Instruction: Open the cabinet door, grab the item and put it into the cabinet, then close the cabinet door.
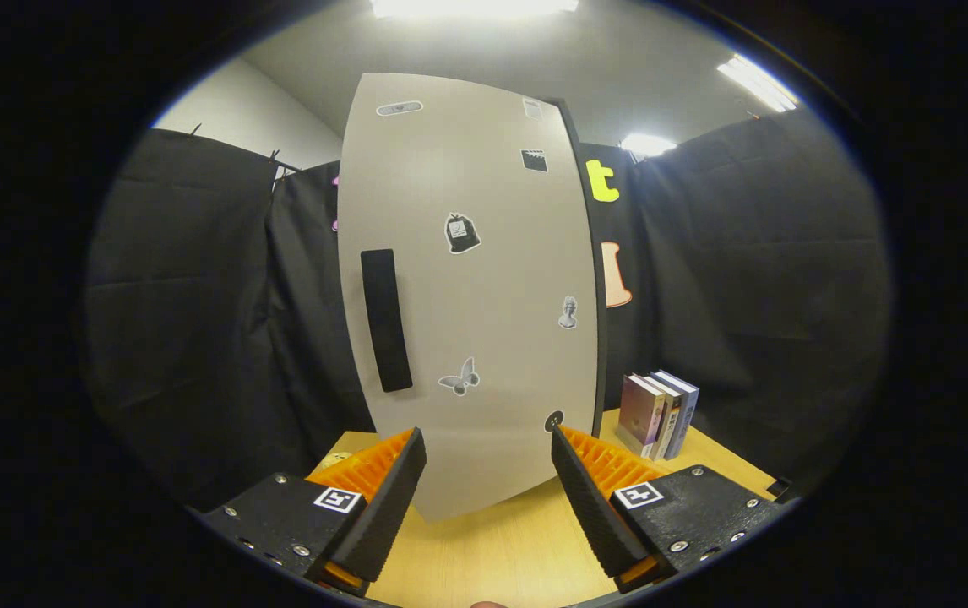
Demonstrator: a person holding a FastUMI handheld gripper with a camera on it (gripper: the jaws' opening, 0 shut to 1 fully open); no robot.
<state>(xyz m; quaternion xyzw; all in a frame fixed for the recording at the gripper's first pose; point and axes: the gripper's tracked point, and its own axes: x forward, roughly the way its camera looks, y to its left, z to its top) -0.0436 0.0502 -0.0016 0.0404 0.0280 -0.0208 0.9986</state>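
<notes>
A tall pale cabinet (484, 279) stands on the wooden table just ahead of my fingers, its door shut and dotted with small stickers. A black vertical handle (386, 319) sits on the door's left side, above and beyond my left finger. My gripper (488, 447) is open, fingers spread wide, with nothing between them but the door's lower part further on. A small yellowish item (335, 459) peeks out on the table beside the cabinet, right behind my left finger, mostly hidden.
Several books (658, 414) stand upright on the table to the right of the cabinet. The wooden table (492, 549) runs under my fingers. Black cloth walls close in the booth on both sides.
</notes>
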